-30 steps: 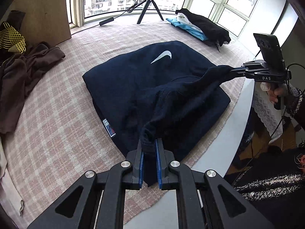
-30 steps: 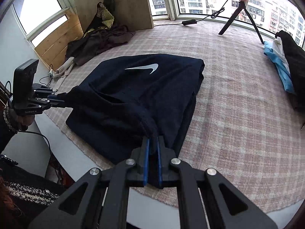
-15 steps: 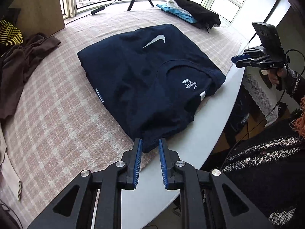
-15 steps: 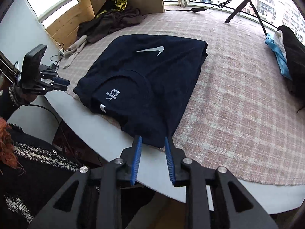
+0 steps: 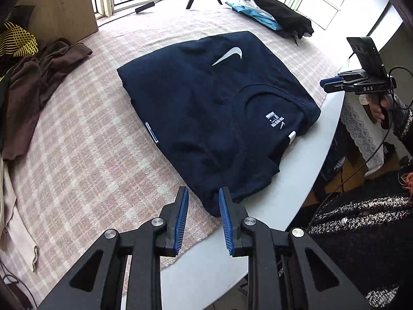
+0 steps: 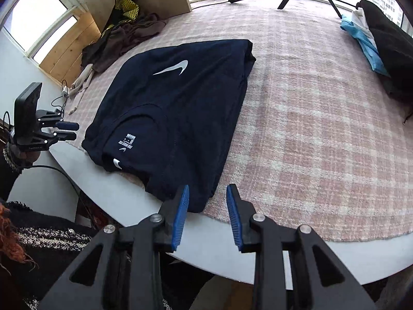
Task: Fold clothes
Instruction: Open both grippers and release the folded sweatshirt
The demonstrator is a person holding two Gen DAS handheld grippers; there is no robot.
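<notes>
The navy shirt (image 5: 206, 108) lies folded flat on the checked cloth (image 5: 77, 155) covering the desk (image 5: 296, 180), its near corner overhanging the bare rim. The left gripper (image 5: 203, 214) and right gripper (image 6: 207, 210) hover at its near edge, fingers apart and opening, nothing clamped. Lift clear without snagging the hem (the collar side looks slightly bunched, though distortion may exaggerate it).

Navy shirt (image 5: 206, 108) with white swoosh, folded flat, collar up, at table edge
</notes>
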